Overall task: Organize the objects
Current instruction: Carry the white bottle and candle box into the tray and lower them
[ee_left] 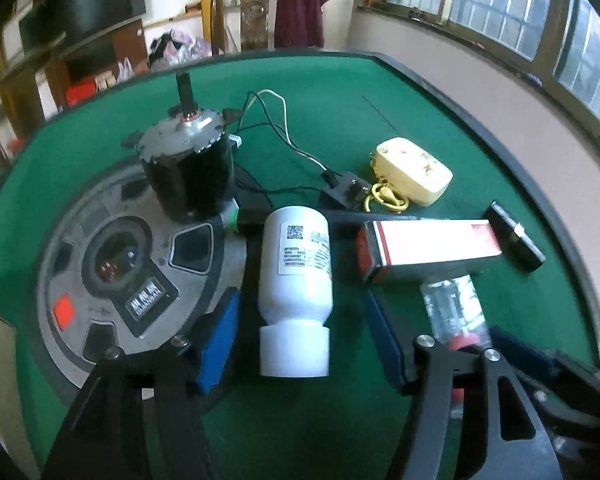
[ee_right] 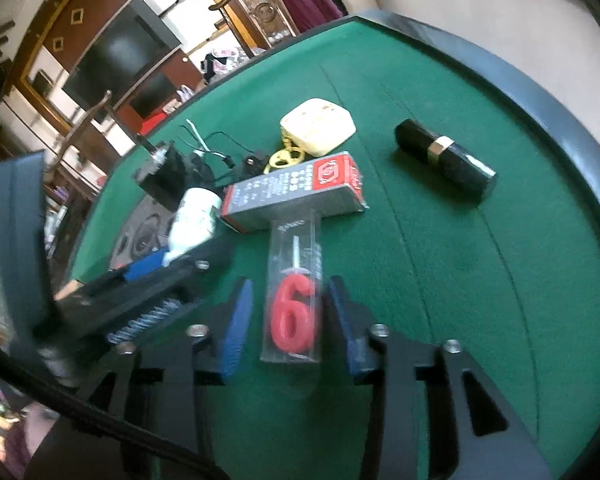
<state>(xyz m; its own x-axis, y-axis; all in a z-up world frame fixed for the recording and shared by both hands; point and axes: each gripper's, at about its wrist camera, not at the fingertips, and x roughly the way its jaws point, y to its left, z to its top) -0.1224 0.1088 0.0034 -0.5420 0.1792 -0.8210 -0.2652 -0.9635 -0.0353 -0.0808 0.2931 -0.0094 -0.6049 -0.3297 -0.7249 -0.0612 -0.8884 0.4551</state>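
A white plastic bottle [ee_left: 296, 280] lies on its side on the green felt table [ee_left: 340, 120], cap toward me. My left gripper [ee_left: 300, 300] straddles it, its blue pads [ee_left: 220, 340] standing off the bottle on both sides, so it is open. In the right wrist view a clear case holding a red "6" candle [ee_right: 294, 308] lies flat between the blue pads [ee_right: 236, 328] of my right gripper [ee_right: 289, 284]. A thin gap shows on each side, so that gripper is open too. The case's far end touches a red and white box [ee_right: 296, 188].
A black motor [ee_left: 188, 164] with wires stands on a round grey disc [ee_left: 132, 264] at the left. A cream power socket [ee_left: 414, 170], a black plug [ee_left: 346, 190] and a black lipstick tube [ee_right: 444, 160] lie further out. The raised table rim [ee_right: 560, 100] curves along the right.
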